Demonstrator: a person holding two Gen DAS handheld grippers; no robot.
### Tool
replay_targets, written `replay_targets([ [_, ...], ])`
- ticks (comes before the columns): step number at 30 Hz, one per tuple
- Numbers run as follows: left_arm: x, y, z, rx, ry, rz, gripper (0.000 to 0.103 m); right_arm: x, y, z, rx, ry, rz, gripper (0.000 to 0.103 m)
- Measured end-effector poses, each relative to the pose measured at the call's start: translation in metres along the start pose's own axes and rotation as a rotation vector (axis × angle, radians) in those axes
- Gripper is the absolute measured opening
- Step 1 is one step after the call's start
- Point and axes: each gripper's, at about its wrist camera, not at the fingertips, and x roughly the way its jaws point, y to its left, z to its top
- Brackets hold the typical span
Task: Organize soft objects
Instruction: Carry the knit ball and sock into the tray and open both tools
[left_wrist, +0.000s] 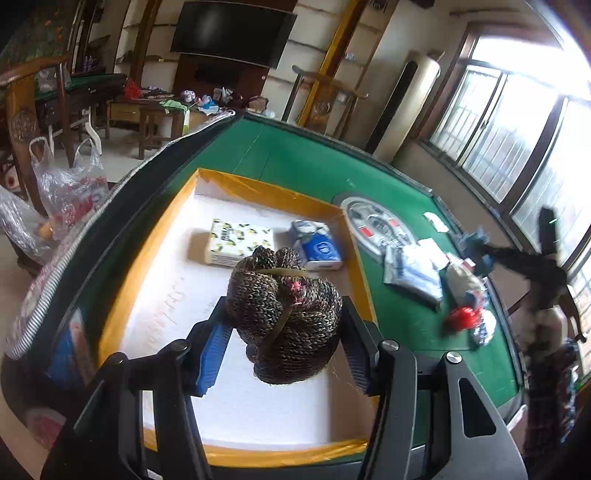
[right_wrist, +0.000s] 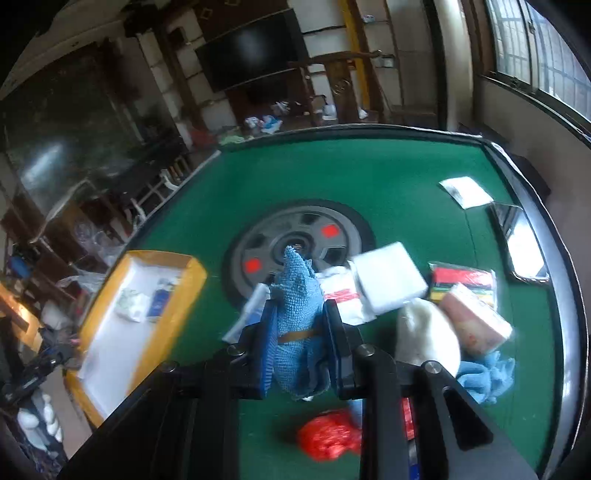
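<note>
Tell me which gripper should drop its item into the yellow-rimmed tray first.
Left. The left gripper already holds the knitted bundle directly above the tray, near the tissue packs. The right gripper, clamping the blue cloth, hangs over the green table, with the tray off to its left.

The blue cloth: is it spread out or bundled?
Bundled: the blue cloth is bunched, a band around its middle, between the right hand-held gripper fingers.

Left gripper (left_wrist: 284, 332): I have its jaws clamped on a brown knitted bundle (left_wrist: 282, 314), held aloft.
Right gripper (right_wrist: 300, 339): I have its jaws squeezing a blue cloth (right_wrist: 297, 317), raised.
</note>
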Motion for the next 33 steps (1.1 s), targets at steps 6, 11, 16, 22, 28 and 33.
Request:
replay_targets([
  [6, 0.033, 0.009, 0.030, 0.089, 0.075, 0.108, 0.055, 0.017, 0.071, -0.010, -0.049, 0.046, 0.189, 0.022],
  [11, 0.074, 0.030, 0.051, 0.040, 0.189, 0.156, 0.055, 0.052, 0.119, -0.026, -0.090, 0.120, 0.270, 0.022],
  [16, 0.113, 0.047, 0.053, -0.043, 0.317, 0.183, 0.055, 0.079, 0.155, -0.038, -0.140, 0.168, 0.292, 0.022],
  [22, 0.141, 0.054, 0.074, -0.101, 0.276, 0.200, 0.057, 0.094, 0.172, -0.039, -0.128, 0.211, 0.291, 0.022],
  [28, 0.140, 0.066, 0.087, -0.185, 0.239, 0.167, 0.059, 0.120, 0.187, -0.035, -0.114, 0.278, 0.303, 0.022],
  [33, 0.095, 0.066, 0.086, -0.171, 0.150, 0.132, 0.067, 0.152, 0.203, -0.036, -0.076, 0.351, 0.332, 0.022],
])
